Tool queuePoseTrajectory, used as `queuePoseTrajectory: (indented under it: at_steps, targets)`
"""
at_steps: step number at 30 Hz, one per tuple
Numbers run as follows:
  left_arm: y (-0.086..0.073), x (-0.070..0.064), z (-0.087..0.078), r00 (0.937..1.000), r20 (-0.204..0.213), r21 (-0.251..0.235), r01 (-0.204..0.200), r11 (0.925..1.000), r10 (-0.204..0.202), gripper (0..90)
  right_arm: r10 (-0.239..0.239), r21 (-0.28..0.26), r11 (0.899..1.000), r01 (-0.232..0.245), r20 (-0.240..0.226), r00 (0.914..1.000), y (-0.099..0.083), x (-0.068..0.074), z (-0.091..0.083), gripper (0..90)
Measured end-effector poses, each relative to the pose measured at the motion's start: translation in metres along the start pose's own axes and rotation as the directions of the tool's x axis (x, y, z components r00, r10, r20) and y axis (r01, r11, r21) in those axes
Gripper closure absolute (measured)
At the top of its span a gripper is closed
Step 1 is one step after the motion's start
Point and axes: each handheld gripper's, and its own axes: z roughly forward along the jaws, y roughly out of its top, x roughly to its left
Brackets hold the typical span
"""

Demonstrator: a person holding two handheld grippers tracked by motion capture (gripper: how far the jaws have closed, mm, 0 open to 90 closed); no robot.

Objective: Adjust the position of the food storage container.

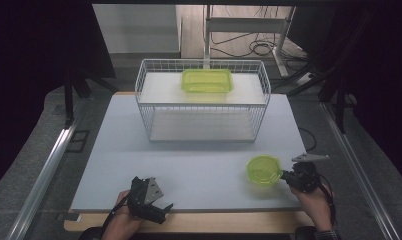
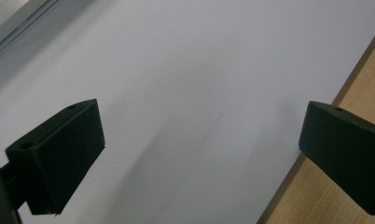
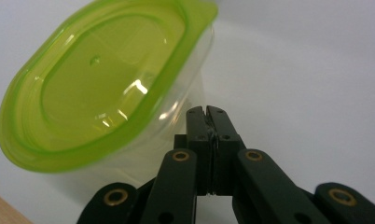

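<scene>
The left gripper [image 1: 148,200] hovers at the table's [image 1: 199,165] near edge, jaws wide apart over bare surface, as the left gripper view shows. Near the right edge, the right gripper [image 1: 288,176] has its jaws pressed together on the clear wall of the round tub [image 1: 264,170]; the right gripper view shows the tub [image 3: 97,88] tilted. Farther back stands a wire basket [image 1: 201,107] with a rectangular tub [image 1: 207,80] on its shelf.

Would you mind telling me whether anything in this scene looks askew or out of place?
Yes: the round green container near the table's right front edge sits tilted rather than flat, its rim pinched by the right gripper. The rectangular container in the wire basket lies level.
</scene>
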Motion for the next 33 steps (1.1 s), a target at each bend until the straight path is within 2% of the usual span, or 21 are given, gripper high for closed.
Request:
queuePoseTrajectory:
  at_steps: [5, 14, 20, 23, 29, 33]
  targets:
    - [0.0, 0.0, 0.0, 1.0, 0.001, 0.002, -0.001, 1.0, 0.001, 0.0, -0.003, 0.019, 1.0, 0.004, -0.034, 0.9994, 0.0, 0.006, 0.007, 88.1]
    - [0.0, 0.0, 0.001, 1.0, 0.002, 0.002, -0.003, 1.0, 0.003, 0.0, -0.032, 0.043, 0.998, 0.035, -0.06, 0.9977, 0.002, 0.015, 0.018, 88.0]
    - [0.0, -0.001, 0.001, 1.0, 0.004, 0.01, -0.007, 0.9999, 0.007, 0.0, -0.049, 0.039, 0.998, 0.052, -0.092, 0.9946, 0.006, 0.024, 0.027, 88.0]
    - [0.0, 0.0, 0.001, 1.0, 0.003, 0.011, -0.009, 0.9999, 0.009, 0.1, -0.076, 0.041, 0.996, 0.081, -0.11, 0.991, 0.011, 0.032, 0.035, 88.0]
    - [0.0, -0.001, 0.002, 1.0, 0.003, 0.014, -0.009, 0.9999, 0.009, 0.1, -0.077, 0.031, 0.996, 0.082, -0.146, 0.9863, 0.017, 0.04, 0.042, 88.2]
    - [0.0, -0.001, 0.002, 1.0, 0.004, 0.017, -0.008, 0.9998, 0.008, 0.1, -0.096, 0.024, 0.995, 0.102, -0.181, 0.9789, 0.025, 0.051, 0.053, 88.2]
